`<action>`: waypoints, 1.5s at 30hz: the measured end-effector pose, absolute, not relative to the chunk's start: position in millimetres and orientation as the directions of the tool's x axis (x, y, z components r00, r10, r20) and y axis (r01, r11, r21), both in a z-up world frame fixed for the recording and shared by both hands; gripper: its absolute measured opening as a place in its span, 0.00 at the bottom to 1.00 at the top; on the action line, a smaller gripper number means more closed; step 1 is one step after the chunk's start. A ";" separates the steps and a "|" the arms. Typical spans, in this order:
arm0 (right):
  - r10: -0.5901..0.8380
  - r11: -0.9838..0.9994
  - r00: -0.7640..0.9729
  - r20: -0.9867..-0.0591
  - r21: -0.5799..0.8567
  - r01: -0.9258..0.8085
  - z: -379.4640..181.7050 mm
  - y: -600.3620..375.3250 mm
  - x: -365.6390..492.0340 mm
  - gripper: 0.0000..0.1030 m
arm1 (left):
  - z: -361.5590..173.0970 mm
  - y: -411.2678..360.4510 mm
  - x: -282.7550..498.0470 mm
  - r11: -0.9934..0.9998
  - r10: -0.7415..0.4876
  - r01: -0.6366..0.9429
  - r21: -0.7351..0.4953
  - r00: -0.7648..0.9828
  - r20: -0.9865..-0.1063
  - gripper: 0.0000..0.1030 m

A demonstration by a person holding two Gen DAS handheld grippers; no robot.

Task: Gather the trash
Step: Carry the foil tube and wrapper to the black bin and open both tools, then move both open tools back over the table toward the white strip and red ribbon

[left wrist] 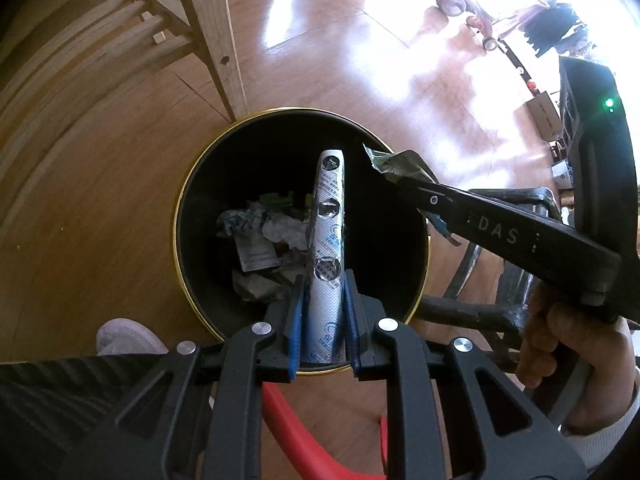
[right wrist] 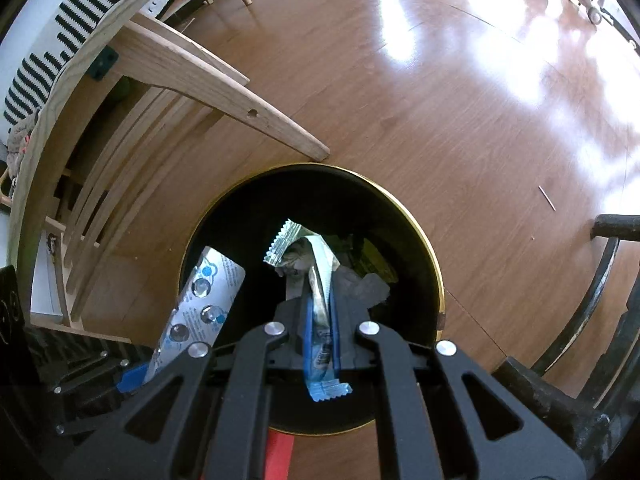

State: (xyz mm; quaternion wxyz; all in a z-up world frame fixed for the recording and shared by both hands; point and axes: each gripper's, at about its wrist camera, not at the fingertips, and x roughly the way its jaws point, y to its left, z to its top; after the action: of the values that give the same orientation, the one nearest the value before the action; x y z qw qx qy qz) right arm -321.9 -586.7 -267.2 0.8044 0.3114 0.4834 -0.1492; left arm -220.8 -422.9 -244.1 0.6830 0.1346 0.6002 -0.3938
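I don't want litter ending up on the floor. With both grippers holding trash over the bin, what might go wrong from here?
1. The left gripper clamps the long blister pack at its near end; released at a tilt, it may catch on the bin's gold rim.
2. The right gripper pinches a light, thin wrapper; it may cling to the pads or drift outside.
3. Both grippers crowd one opening and might collide.

A glossy wooden floor [right wrist: 400, 92] fills both views, with bright window glare toward one o'clock. A pale wooden chair [right wrist: 192, 76] stands at ten o'clock, one leg ending just beside the bin's far side. A wheeled pink toy [left wrist: 468, 12] sits far off at one o'clock. A dark curved furniture frame [right wrist: 600, 276] occupies four o'clock.
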 end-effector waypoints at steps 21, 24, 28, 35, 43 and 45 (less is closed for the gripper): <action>-0.117 0.812 0.655 -0.746 0.308 0.496 -136.1 -578.6 -307.3 0.94 | -97.8 -343.9 -179.2 0.746 -0.489 0.626 -0.230 0.279 -0.827 0.94; -0.087 0.857 0.682 -0.726 0.294 0.422 -114.5 -553.0 -274.2 0.94 | -62.7 -286.8 -140.2 0.825 -0.441 0.536 -0.180 0.411 -0.798 0.94; -0.021 0.927 0.704 -0.710 0.250 0.280 -90.7 -493.6 -214.3 0.94 | -40.8 -207.0 -89.7 0.910 -0.345 0.383 -0.156 0.496 -0.796 0.94; 0.096 0.982 0.684 -0.723 0.181 0.053 -78.1 -385.1 -109.9 0.94 | -41.3 -98.8 -14.2 0.972 -0.154 0.233 -0.031 0.534 -0.831 0.94; 0.100 0.995 0.631 -0.769 0.069 -0.075 -79.7 -302.3 -2.5 0.94 | -75.5 -57.5 67.6 0.972 -0.126 0.232 -0.020 0.452 -0.883 0.94; 0.110 0.993 0.627 -0.772 0.060 -0.100 -79.8 -286.2 23.6 0.94 | -78.8 -56.5 88.2 0.967 -0.116 0.254 0.009 0.472 -0.874 0.94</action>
State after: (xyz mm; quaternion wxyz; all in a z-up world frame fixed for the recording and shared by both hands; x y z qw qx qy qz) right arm 23.6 -286.2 -79.8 0.9018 0.0055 0.4281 0.0583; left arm 88.2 -56.5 -78.8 0.8553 0.0686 0.5021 -0.1081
